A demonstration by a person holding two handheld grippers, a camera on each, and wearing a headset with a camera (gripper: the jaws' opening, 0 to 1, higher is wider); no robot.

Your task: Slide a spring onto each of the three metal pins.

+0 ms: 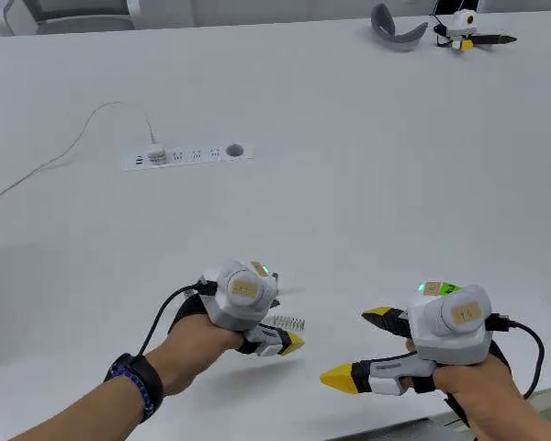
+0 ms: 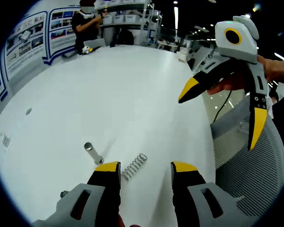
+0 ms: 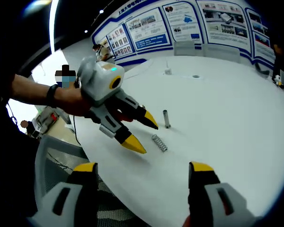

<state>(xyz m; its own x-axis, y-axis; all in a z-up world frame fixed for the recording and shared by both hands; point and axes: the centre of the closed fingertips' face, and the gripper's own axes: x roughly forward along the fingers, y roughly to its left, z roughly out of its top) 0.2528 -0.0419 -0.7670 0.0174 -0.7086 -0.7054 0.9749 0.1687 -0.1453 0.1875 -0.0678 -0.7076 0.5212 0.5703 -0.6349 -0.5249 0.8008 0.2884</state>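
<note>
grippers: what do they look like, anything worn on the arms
The left gripper and right gripper match: rounded grey-white bodies, black jaws tipped yellow, a tan sticker and green light on top, a black cable. A dark wristband circles the left wrist.

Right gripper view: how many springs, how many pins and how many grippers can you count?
spring: 1
pin: 1
grippers: 2, the left gripper and the right gripper
Total: 4
</note>
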